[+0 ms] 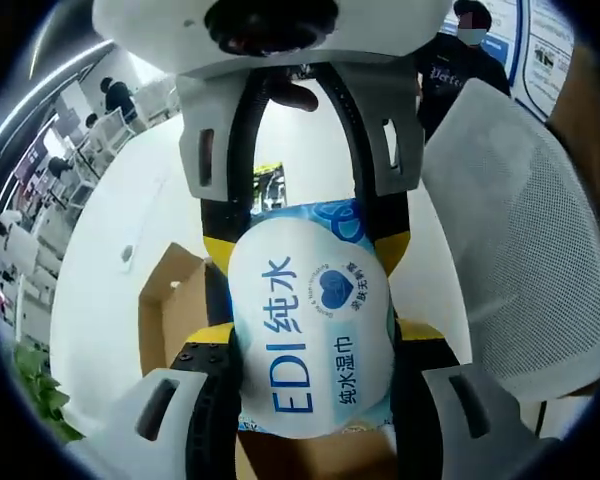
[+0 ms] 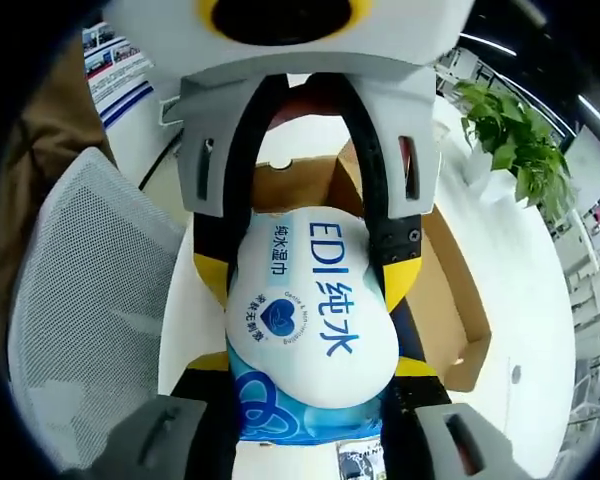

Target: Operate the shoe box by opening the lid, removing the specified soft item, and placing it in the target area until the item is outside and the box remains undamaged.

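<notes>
White wet-wipe pack (image 1: 312,322) clamped between left gripper (image 1: 315,410) and right gripper (image 2: 310,400), cardboard shoe box (image 2: 440,300) open behind.

A white mesh chair (image 1: 525,260) stood to the right of the fingers in the left gripper view, and to their left in the right gripper view (image 2: 85,300). A person in a dark top (image 1: 458,70) stood beyond the chair, above and right of the fingers. Wall posters (image 1: 535,45) hung beside that person. Further people and white desks (image 1: 100,130) lay far to the upper left. A green plant (image 2: 515,135) stood above and right of the fingers in the right gripper view. White floor (image 1: 120,250) lay to the left of the fingers.
</notes>
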